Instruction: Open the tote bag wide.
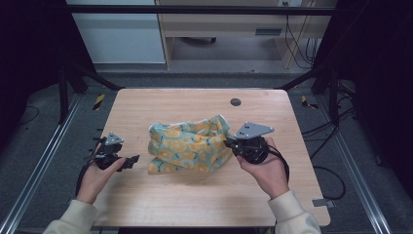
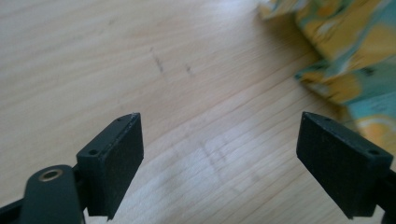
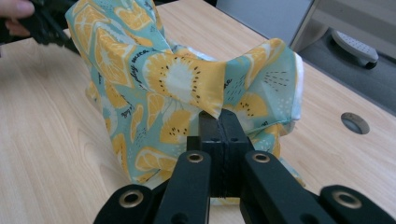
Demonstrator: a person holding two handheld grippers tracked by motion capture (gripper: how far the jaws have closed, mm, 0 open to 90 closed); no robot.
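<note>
Cloth (image 1: 190,146) of soft teal fabric printed with orange slices lies crumpled mid-table on pale wood grain, its right edge pinched between the closed black jaws of the right gripper (image 1: 228,143), while the left gripper (image 1: 132,161) gapes empty just left of it.

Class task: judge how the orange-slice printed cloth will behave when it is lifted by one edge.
The cloth is probably floppy: it drapes in folds where the right gripper pinches it. It looks light and thin, so it should lift easily. It is unlikely to roll or break.
</note>
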